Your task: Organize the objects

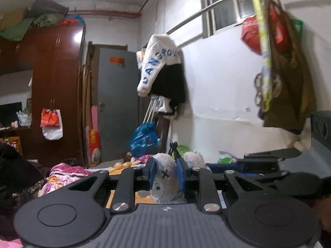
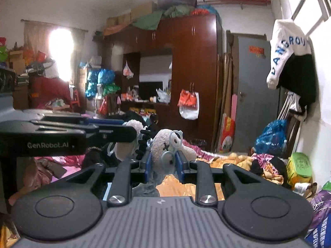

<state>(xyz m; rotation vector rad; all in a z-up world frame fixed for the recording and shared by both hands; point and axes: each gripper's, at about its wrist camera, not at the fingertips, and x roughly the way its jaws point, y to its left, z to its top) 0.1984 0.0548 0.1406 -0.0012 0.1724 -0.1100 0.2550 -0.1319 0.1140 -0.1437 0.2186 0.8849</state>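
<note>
white cloth (image 1: 157, 62) reads "dangrou"; left gripper (image 2: 115, 132) reads "genrobot.ai".

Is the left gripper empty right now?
No: the left gripper is shut on a grey plush toy with a stitched X eye, pinched between its blue pads.

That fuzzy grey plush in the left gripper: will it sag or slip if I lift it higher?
The grey plush toy looks soft and fuzzy, so it will probably squash rather than slip between the left gripper pads. It is likely light for its size. Its loose lower part may dangle and swing, since only the middle is pinched.
</note>
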